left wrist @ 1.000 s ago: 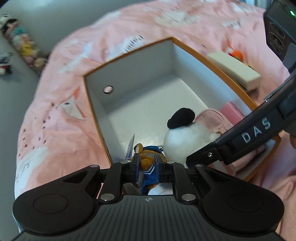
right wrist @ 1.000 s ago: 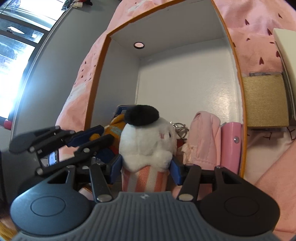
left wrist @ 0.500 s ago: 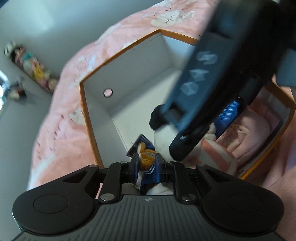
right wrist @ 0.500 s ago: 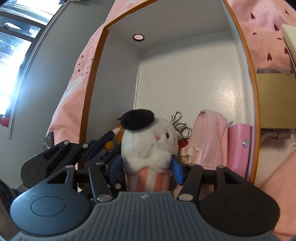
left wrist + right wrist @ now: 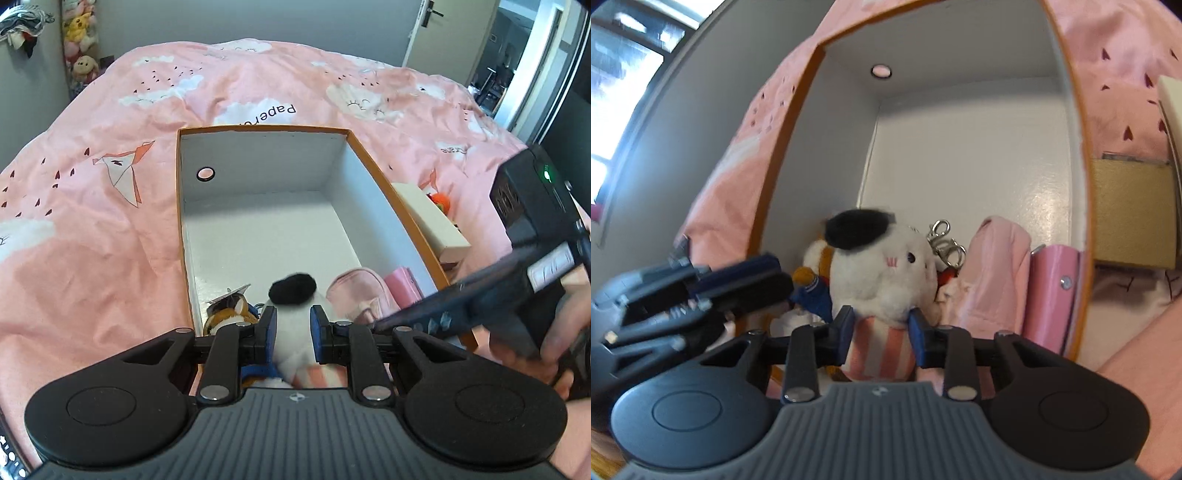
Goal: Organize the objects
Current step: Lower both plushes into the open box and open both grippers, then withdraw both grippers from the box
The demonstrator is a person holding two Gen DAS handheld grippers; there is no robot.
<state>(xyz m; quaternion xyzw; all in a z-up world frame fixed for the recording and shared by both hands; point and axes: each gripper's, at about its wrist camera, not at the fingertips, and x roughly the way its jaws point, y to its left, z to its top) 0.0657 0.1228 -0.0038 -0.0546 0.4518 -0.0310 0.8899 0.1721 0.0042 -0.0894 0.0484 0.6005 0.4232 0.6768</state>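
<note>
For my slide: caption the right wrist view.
Right claw closing on white plush inside the orange-rimmed box.

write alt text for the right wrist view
The right gripper is closing around a white plush in a striped cup, inside an orange-rimmed white box on a pink bedspread. The left gripper reaches in beside it.

The white plush toy (image 5: 293, 325) in the left wrist view shows only its black beret and part of its body; the rest sits behind the camera mount. The brown plush (image 5: 812, 280) is mostly covered by it. The left hand-held gripper (image 5: 750, 284) is motion-blurred. The gold box (image 5: 1134, 214) is cut by the box wall (image 5: 1075, 122).
</note>
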